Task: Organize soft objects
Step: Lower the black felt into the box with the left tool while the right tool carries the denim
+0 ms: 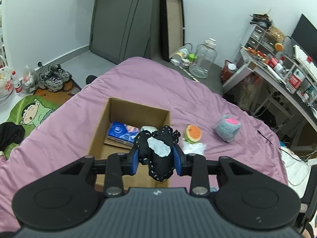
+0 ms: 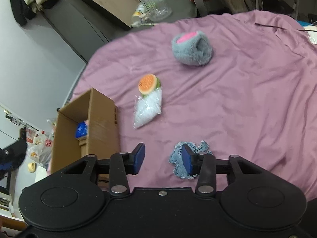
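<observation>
Bed (image 1: 198, 91), purple sheet, carries everything. Cardboard box (image 1: 111, 119) sits open-topped on it; blue packet (image 1: 118, 130) already inside, against the far wall.

Left tongs (image 1: 156, 158) are clamped on a black stitched plush (image 1: 158, 148), pads pressing both flanks, its long axis running roughly 12-to-6 along the fingers. The plush hangs over the box's near right corner; the box cavity lies at about 10–11 o'clock from it. Judgement: the left hand is the one set up for the drop, and needs a short shift toward 10 o'clock so the plush clears the right wall.

Right tongs (image 2: 163, 159) are partly open, nothing between the pads. Blue frayed cloth (image 2: 179, 165) lies on the sheet under the right finger, at 3 o'clock from the gap, not centred.

Loose items from the right tongs: clear bead bag (image 2: 147, 111) at 11–12 o'clock, orange-faced foam toy (image 2: 147, 84) touching its far end, grey fuzzy cube (image 2: 191, 48) farther out at 12–1 o'clock. Box at 9–10 o'clock.

Judgement: the right hand is nearest the cloth; it needs a nudge toward 3 o'clock to straddle it.
</observation>
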Demonstrator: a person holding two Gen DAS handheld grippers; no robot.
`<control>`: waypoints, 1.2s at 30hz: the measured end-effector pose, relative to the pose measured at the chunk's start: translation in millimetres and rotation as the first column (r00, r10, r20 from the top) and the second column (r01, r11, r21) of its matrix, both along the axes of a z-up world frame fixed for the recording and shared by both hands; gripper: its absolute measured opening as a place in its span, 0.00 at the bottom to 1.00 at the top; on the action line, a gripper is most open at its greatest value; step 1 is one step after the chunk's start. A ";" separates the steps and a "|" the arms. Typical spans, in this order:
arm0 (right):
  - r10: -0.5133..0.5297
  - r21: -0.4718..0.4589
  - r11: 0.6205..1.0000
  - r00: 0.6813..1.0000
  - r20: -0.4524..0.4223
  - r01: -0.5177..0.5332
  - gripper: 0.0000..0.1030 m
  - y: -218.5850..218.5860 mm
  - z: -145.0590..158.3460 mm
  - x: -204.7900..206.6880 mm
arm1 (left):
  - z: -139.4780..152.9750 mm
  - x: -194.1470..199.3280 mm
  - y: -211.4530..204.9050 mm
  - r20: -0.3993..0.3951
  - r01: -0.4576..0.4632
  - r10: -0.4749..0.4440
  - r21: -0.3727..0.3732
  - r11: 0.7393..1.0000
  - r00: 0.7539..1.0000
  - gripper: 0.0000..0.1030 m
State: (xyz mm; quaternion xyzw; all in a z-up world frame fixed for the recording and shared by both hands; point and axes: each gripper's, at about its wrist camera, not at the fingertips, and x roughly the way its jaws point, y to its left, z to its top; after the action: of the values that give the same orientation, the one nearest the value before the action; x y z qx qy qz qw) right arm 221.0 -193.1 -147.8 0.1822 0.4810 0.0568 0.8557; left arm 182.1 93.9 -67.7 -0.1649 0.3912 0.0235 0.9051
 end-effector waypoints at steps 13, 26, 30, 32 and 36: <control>-0.059 -0.031 0.998 0.985 -0.159 0.055 0.64 8.3 -53.6 30.4 | -20.3 20.8 35.2 -0.029 -0.055 0.055 -0.003 0.998 0.998 0.34; -0.080 -0.191 0.981 0.979 -0.188 0.044 0.26 25.0 -74.0 36.6 | -38.8 41.9 48.7 -0.049 -0.056 0.054 -0.036 0.998 0.997 0.34; -0.052 -0.158 0.987 0.988 -0.148 0.028 0.24 28.2 -61.4 31.3 | -43.7 48.6 54.1 -0.054 -0.065 0.063 -0.041 0.997 0.997 0.34; -0.041 -0.102 0.994 0.990 -0.138 0.027 0.24 26.4 -54.6 31.4 | -45.2 50.6 56.1 -0.055 -0.068 0.066 -0.040 0.997 0.996 0.34; -0.041 -0.104 0.994 0.995 -0.087 0.032 0.24 26.3 -37.1 29.1 | -48.2 55.2 59.4 -0.060 -0.073 0.071 -0.039 0.997 0.996 0.34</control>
State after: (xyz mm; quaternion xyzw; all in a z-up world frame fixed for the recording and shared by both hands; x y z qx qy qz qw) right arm 250.1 -166.7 -184.9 0.1494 0.5176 0.0082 0.8425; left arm 237.3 153.3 -115.9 -0.1968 0.4118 0.0529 0.8882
